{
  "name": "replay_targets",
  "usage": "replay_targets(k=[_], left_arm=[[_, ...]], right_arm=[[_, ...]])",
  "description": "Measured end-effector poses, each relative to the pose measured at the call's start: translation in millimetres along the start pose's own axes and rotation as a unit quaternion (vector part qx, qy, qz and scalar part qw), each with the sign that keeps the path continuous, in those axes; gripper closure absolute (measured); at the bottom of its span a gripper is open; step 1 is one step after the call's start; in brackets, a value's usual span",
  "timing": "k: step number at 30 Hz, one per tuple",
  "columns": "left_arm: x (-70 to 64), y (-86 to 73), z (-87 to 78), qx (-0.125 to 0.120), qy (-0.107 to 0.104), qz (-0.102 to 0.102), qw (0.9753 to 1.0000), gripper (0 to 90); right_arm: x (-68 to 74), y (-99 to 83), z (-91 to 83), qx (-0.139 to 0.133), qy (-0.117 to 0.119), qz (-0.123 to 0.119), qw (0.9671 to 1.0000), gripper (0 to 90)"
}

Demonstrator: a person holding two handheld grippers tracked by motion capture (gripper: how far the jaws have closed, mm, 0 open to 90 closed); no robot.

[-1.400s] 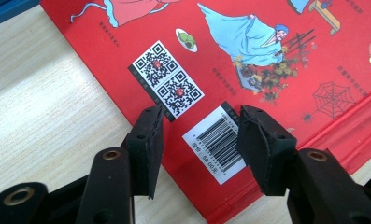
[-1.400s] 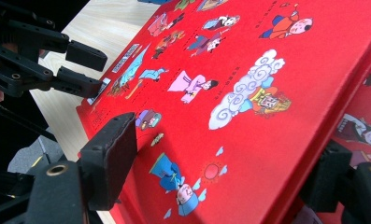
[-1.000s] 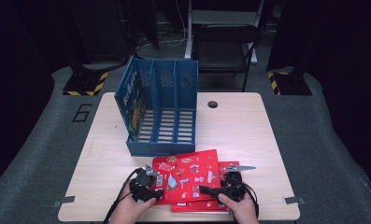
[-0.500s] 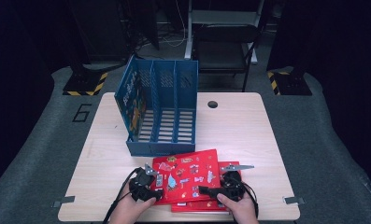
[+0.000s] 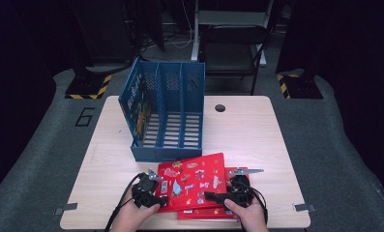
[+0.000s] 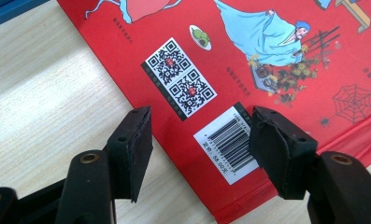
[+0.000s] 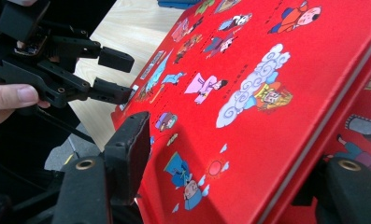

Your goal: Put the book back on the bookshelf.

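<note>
Although the past second brings almost no visible change, the top book [image 5: 192, 181] stays lifted at its near right edge, so the pick-up looks under way but not finished. It is a red hardcover with glossy cartoon figures, lying at 6 o'clock on the table [image 5: 257, 135], atop a second red book [image 5: 204, 213] of the same kind.

From the left gripper view, the left gripper [image 6: 199, 140] is spread wide, its black jaws straddling the book's corner over a white barcode [image 6: 230, 140] and two QR codes [image 6: 179, 77], touching nothing. From the right gripper view, the right gripper [image 7: 230, 154] has one jaw lying on the cover and the other tucked under the lifted edge; whether it pinches firmly I cannot tell.

At 12 o'clock from the books stands a blue plastic rack [image 5: 168, 116] with three slots, slatted floor, perforated back and a picture on its left wall. It is probably where the book goes. The tabletop is pale wood grain, matte, with a round cable hole [image 5: 220, 108] at 1 o'clock from the books.
</note>
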State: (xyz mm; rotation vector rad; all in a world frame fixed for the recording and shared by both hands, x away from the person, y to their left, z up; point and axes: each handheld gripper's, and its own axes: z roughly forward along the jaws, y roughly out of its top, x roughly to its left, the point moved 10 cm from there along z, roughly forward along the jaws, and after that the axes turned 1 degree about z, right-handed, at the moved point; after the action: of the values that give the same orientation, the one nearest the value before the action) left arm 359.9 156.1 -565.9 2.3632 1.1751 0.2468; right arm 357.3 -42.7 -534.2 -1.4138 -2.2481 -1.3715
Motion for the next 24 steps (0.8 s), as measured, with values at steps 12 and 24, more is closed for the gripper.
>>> replay_targets(k=[12,24], left_arm=[[14.6,-10.2,-4.0,0.039,0.012,0.005,0.9992,54.9],[24.1,-13.4,-1.3,0.031,-0.005,-0.042,0.9986,39.5]], right_arm=[[10.7,10.6,0.4,-0.013,0.010,-0.004,0.9998,39.1],[18.8,15.3,0.1,-0.019,0.016,-0.008,0.9997,37.2]])
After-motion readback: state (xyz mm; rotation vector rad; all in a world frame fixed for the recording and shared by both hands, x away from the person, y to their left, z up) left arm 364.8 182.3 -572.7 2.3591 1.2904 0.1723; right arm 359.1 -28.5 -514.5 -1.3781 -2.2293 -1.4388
